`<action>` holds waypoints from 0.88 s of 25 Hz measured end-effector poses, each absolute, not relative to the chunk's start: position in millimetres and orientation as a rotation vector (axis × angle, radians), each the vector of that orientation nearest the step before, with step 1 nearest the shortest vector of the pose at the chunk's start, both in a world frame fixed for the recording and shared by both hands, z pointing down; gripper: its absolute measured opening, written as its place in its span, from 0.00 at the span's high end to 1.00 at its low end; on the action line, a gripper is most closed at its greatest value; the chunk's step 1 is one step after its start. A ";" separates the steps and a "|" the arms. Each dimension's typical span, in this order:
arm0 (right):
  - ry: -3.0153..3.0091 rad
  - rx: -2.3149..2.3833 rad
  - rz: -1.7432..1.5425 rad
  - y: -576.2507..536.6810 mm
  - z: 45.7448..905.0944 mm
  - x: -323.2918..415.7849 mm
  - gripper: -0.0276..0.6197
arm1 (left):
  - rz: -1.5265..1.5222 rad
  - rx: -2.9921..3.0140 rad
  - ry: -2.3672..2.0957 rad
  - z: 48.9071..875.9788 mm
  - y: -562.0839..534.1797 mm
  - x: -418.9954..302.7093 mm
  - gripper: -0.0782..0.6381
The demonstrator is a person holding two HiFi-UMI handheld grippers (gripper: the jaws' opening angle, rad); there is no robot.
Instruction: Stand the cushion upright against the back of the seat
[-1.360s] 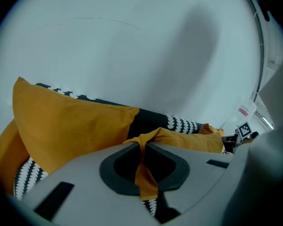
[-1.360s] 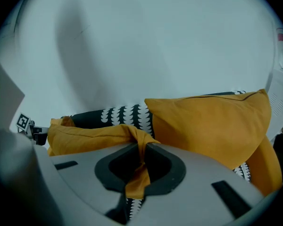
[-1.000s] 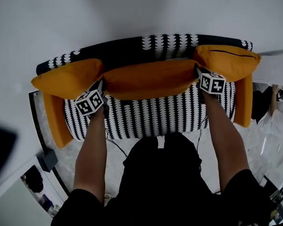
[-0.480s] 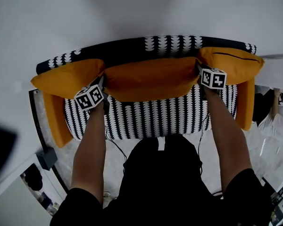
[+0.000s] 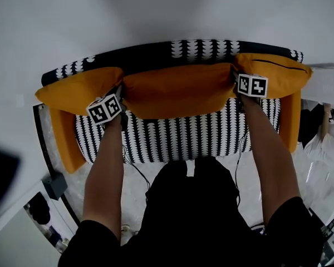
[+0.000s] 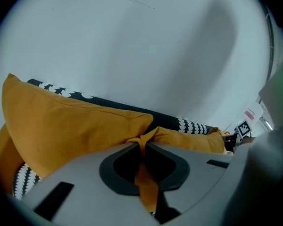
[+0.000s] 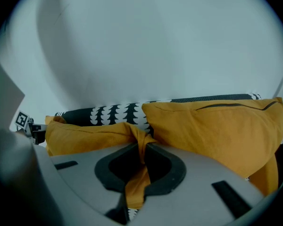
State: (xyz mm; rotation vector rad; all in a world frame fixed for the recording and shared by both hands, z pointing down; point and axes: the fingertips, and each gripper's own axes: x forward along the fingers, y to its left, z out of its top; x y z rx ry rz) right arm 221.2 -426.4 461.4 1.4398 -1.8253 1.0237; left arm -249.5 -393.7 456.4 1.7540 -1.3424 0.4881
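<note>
We see the middle cushion [image 5: 178, 90], an orange one, lying lengthwise along the backrest [image 5: 203, 50] of a small sofa. Its far edge is against the black-and-white back and its near edge hangs over the striped seat [image 5: 178, 138]. From this steep angle we cannot tell whether it stands fully upright. The left gripper [image 6: 142, 149] is clenched on the cushion's left corner, a fold of orange cloth pinched between its jaws and trailing down through the gap. The right gripper [image 7: 142, 149] grasps the opposite corner the same way (each gripper view shows the fabric bunched tight right at the jaw tips). The cushion sits between two more orange cushions, touching both. The left cushion [image 5: 78, 90] is at one end and the right cushion [image 5: 275, 74], with a dark zip line along its top, is at the other. Beyond them we make out the left armrest [image 5: 65, 143] and the right armrest [image 5: 289, 121], both orange, and a pale wall [image 5: 167, 10] behind the sofa.
</note>
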 end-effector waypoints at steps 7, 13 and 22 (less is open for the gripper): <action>-1.815 1.438 1.063 -423.6 460.4 222.6 0.87 | 0.519 1.777 -1.346 453.4 -392.1 -249.2 0.84; -1.810 1.448 1.086 -417.7 456.4 224.3 0.87 | 0.530 1.825 -1.328 449.3 -385.9 -248.8 0.84; -1.817 1.525 1.078 -408.3 434.8 240.9 0.79 | 0.589 1.907 -1.397 423.9 -380.8 -268.9 0.74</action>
